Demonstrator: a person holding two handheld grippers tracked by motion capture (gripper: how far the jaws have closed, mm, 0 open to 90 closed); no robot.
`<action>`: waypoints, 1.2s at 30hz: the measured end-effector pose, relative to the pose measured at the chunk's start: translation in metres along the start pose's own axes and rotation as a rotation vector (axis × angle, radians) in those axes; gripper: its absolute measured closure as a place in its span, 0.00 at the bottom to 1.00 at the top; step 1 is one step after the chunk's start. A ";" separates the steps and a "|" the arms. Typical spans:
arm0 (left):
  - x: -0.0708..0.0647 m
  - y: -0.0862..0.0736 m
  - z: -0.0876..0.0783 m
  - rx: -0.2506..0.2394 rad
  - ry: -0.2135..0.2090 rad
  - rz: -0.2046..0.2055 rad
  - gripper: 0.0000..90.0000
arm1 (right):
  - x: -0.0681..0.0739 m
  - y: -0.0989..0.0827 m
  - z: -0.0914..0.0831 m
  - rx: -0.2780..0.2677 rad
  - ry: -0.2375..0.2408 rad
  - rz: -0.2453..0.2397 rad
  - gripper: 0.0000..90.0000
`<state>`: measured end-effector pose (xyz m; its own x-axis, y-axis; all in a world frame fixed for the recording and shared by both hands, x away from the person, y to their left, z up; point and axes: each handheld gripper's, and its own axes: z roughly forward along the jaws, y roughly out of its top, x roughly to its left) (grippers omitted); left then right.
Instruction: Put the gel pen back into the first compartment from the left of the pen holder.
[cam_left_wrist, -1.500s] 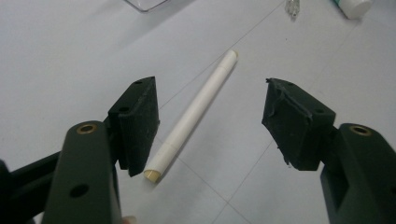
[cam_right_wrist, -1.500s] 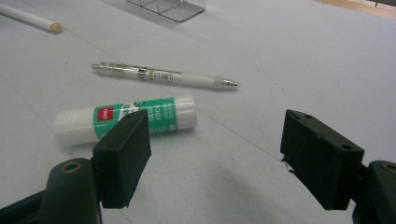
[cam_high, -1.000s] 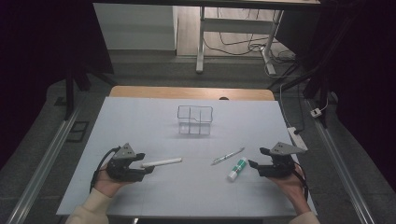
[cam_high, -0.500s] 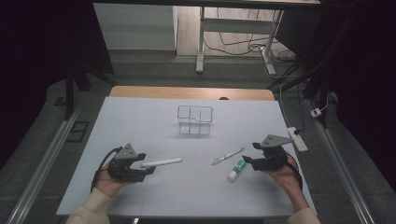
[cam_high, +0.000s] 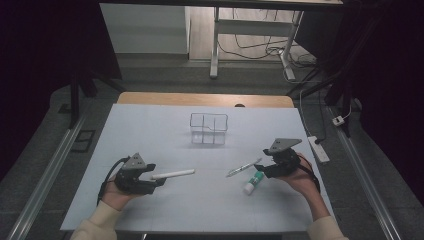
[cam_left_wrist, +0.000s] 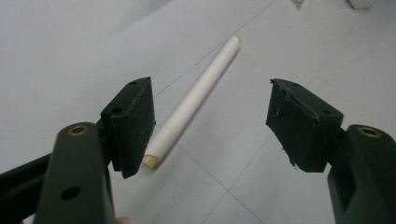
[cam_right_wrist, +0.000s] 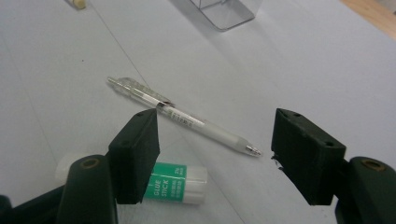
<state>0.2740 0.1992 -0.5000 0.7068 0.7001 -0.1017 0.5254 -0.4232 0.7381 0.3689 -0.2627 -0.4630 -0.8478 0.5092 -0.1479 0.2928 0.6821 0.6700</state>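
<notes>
A white marker (cam_high: 172, 174) (cam_left_wrist: 196, 98) lies flat on the white table, just ahead of my left gripper (cam_high: 156, 181) (cam_left_wrist: 210, 123), which is open with nothing between its jaws; the marker's near end lies by the left pad. To the right lie a clear-and-white pen (cam_high: 243, 167) (cam_right_wrist: 187, 119) and a green-labelled glue stick (cam_high: 253, 182) (cam_right_wrist: 175, 182). My right gripper (cam_high: 262, 170) (cam_right_wrist: 215, 149) is open over them, its jaws either side of the pen's tip end, the glue stick partly behind its left jaw.
A clear plastic two-compartment holder (cam_high: 208, 128) (cam_right_wrist: 224, 11) stands upright at the middle of the table (cam_high: 150, 135). A power strip (cam_high: 318, 148) lies off the table's right edge. The table's far wooden edge (cam_high: 205, 99) is beyond the holder.
My right gripper has moved left and forward toward the pen and glue stick. The left gripper and the marker have stayed put.
</notes>
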 end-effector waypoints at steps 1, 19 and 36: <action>0.000 0.000 0.000 0.000 -0.002 0.001 0.36 | 0.000 0.001 0.001 0.003 0.002 0.001 0.35; 0.001 0.000 0.002 0.013 -0.002 0.006 0.36 | -0.002 0.024 0.023 0.134 0.046 -0.203 0.34; -0.001 0.001 0.003 0.017 0.006 0.015 0.36 | -0.009 0.029 0.048 0.242 0.140 -0.287 0.35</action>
<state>0.2756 0.1963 -0.5014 0.7118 0.6970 -0.0863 0.5225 -0.4434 0.7282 0.4065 -0.2224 -0.4773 -0.9576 0.2147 -0.1921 0.1165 0.8986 0.4231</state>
